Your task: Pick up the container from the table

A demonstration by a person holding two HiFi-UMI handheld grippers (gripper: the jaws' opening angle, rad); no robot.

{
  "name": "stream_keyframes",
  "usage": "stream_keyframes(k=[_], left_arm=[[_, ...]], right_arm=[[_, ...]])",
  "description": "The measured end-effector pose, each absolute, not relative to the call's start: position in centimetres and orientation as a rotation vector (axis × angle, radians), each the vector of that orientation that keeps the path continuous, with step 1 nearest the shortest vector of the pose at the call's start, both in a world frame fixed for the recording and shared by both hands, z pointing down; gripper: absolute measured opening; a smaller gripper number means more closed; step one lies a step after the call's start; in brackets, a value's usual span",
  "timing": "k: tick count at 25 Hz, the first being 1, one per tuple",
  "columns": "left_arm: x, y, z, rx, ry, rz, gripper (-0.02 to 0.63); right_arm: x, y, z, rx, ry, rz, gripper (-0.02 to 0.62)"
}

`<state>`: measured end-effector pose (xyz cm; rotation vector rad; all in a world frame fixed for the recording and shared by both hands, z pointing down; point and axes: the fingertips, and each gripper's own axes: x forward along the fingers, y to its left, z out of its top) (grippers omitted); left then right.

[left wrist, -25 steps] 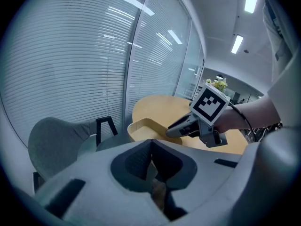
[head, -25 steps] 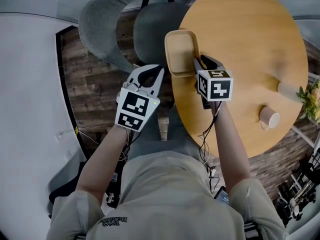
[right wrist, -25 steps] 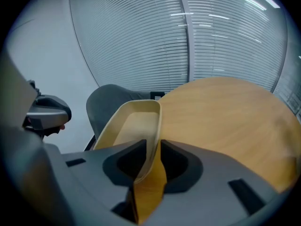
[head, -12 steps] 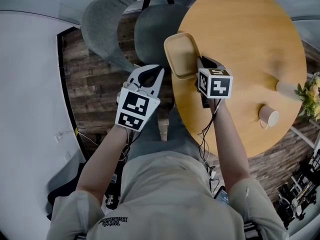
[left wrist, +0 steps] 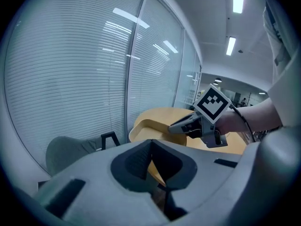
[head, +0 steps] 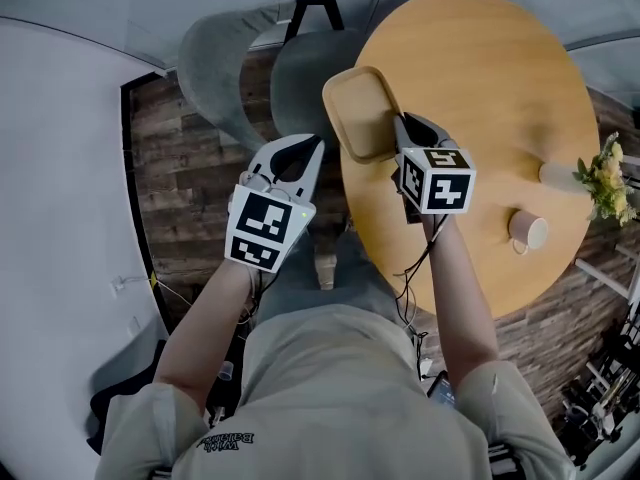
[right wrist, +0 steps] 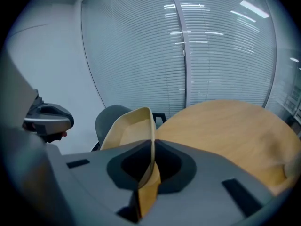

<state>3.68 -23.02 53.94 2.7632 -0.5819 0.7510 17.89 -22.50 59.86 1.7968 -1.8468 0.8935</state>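
Observation:
The container (head: pixel 362 113) is a shallow tan wooden tray with rounded corners. It hangs tilted over the left edge of the round wooden table (head: pixel 480 88). My right gripper (head: pixel 400 125) is shut on the tray's near rim. In the right gripper view the thin rim (right wrist: pixel 149 159) runs edge-on between the jaws, and the tray (right wrist: pixel 128 128) rises beyond them. My left gripper (head: pixel 316 146) hangs over the floor left of the table, shut with nothing in it. In the left gripper view the tray (left wrist: pixel 150 126) shows beyond the jaws, with my right gripper (left wrist: pixel 181 126) on it.
A pale cup (head: pixel 527 231) lies on the table's near right side. A vase (head: pixel 558 176) with flowers (head: pixel 605 183) stands at the right edge. Two grey chairs (head: pixel 300 78) sit by the table's left side, over a dark wood floor (head: pixel 185 178).
The tray in my right gripper has risen a little and shifted left, off the tabletop. My left gripper has stayed roughly where it was.

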Motion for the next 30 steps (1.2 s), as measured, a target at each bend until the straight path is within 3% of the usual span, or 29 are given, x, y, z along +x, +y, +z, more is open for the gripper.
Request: stream_keyframes(k=[16,30], left_arm=[[1.0,-22.8,38.6,2.957,-0.736,0.432,0.020],[-1.9,-21.0,27.1,3.078,-0.833,0.150,0.020]], right_arm=[[16.8,-21.4,38.6,2.058,-2.070,0.471,0.038],[13.8,-17.8,25.6,2.164,-2.201,0.091,0.038]])
